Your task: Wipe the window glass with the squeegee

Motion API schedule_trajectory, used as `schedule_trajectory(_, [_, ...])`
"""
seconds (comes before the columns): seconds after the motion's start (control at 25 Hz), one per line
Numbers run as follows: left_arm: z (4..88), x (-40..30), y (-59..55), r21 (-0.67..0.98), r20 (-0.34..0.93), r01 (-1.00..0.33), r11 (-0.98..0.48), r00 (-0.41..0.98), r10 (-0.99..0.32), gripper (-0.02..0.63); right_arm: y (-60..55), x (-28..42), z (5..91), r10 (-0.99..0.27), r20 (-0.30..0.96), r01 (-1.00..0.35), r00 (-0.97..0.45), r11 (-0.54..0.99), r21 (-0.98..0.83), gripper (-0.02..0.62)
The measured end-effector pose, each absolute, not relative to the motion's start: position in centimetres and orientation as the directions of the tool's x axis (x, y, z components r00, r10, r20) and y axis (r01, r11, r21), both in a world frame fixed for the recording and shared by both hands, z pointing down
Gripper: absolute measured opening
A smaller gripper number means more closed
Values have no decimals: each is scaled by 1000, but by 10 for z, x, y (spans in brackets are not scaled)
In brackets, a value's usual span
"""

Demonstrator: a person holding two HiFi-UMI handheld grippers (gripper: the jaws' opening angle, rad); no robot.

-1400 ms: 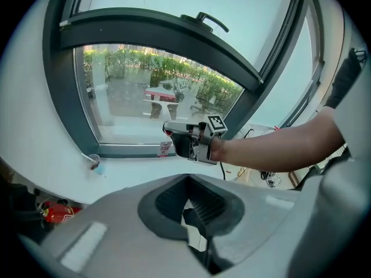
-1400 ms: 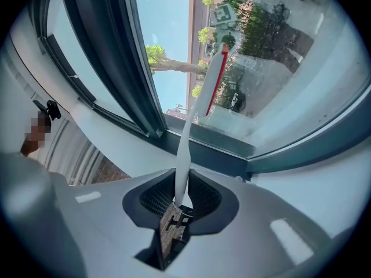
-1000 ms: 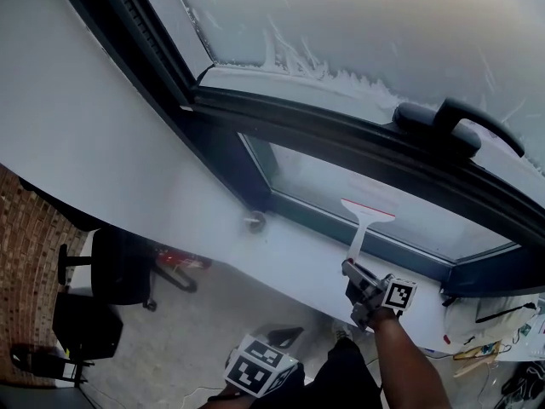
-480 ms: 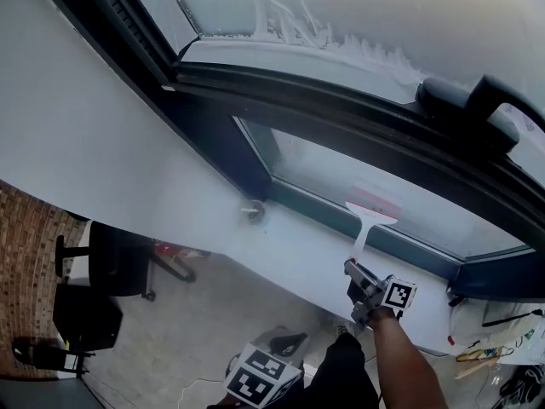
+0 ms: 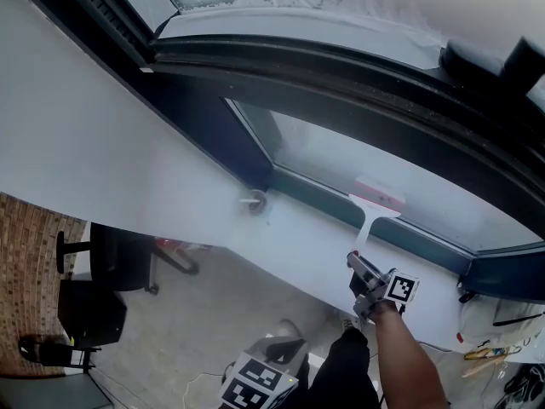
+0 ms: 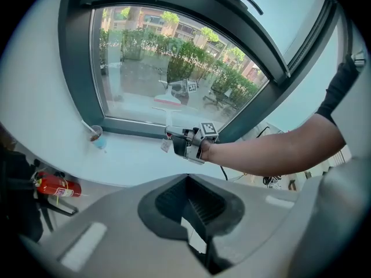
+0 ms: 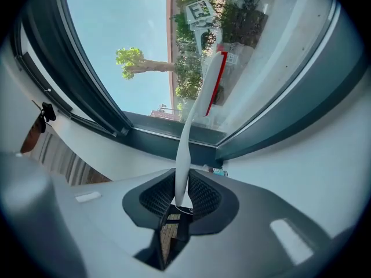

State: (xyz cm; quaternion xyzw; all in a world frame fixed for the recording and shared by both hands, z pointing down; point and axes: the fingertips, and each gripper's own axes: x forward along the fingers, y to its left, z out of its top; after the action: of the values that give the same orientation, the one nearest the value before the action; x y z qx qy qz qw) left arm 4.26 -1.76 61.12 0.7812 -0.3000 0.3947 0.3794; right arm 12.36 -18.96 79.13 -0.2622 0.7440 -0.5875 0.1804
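Squeegee (image 7: 186, 138) — handle end pinched in right gripper (image 7: 181, 204), blade on window glass (image 7: 145, 28) | left gripper (image 6: 197, 227) closed, empty

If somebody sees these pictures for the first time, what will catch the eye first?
First, the white squeegee with its red blade, clamped by the handle in the right gripper, blade low against the window glass. Then a small cup standing on the white sill near the pane's lower left corner.
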Motion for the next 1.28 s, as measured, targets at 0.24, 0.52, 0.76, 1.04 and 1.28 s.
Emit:
schedule_trajectory(0.24, [630,37,-7,354,860,-773,-526,490,-142,0,-192,125,816,-616,51,-178,-786,148,-973,87])
schedule_trajectory(0.52, [638,30,-6,351,867,-781,-517,480,-137,0,-187,124,846,-618,76,-170,-782,94,-981,87])
schedule_trajectory(0.76, [646,25,-1,347,875,-786,-512,468,-125,0,-186,125,870,-618,114,-196,-778,66,-978,87])
schedule_trajectory(1.04, [642,30,-5,349,870,-777,-524,476,-127,0,-188,124,861,-618,105,-183,-779,65,-981,87])
schedule_trajectory(1.28, [620,36,-12,345,856,-757,-555,497,-145,0,-180,127,834,-631,117,-194,-767,54,-979,87])
